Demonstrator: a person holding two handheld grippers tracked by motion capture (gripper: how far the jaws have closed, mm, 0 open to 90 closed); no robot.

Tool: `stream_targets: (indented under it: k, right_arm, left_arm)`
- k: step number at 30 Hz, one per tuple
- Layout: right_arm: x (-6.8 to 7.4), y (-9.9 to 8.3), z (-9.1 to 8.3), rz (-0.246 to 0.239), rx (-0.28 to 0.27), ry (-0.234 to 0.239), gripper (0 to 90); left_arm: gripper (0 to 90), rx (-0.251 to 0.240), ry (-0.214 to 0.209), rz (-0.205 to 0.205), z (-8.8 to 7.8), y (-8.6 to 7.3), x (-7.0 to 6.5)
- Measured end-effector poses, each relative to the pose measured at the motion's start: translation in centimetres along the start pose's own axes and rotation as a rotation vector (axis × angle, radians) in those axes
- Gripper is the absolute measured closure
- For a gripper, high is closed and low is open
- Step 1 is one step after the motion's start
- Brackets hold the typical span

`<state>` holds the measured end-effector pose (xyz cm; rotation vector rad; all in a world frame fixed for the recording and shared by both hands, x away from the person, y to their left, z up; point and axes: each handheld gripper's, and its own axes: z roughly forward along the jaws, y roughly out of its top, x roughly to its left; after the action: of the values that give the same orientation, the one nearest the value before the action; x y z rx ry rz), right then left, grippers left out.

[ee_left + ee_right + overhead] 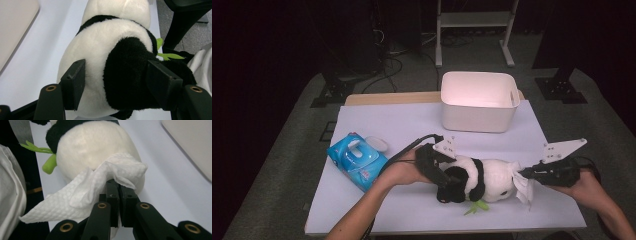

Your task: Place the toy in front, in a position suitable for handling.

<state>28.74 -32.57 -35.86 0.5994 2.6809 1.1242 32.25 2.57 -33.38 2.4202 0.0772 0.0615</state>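
Left gripper [443, 176]: jaws partly spread, clamped on the panda plush [482, 180], one pad on white fur, one on black. Right gripper [532, 173]: jaws clenched on a white wipe [82, 195] pressed to the panda's white end. Panda lies on the bench [412, 125], in front of the white bin [479, 100]. High view adds the blue wipe pack [357, 160] left of the panda; the right gripper view shows the wipe's quilted texture.

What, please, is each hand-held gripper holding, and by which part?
The left hand-held gripper clasps the toy panda around its black-and-white end. The right hand-held gripper pinches a white wipe by its bunched edge.
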Motion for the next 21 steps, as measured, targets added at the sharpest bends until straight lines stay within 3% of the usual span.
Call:
stream_targets:
  k: [4,10,14,21]
  right_arm:
    - [0.0,-0.2,0.1,0.01,-0.036,0.019,86.3]
    - [0.5,2.3,0.8,-0.049,-0.075,0.049,86.3]
    - [1.1,3.7,1.4,-0.097,-0.066,0.053,86.3]
    - [0.5,1.6,0.6,-0.036,-0.061,0.055,86.3]
  left_arm:
    - [33.5,0.013,0.005,0.008,0.0,0.2,0.0]
    - [33.1,0.012,0.009,0.011,0.1,0.3,-0.1]
    - [33.1,0.008,0.01,0.004,0.0,0.1,-0.1]
    - [33.2,-0.011,0.004,0.007,0.0,0.0,-0.3]
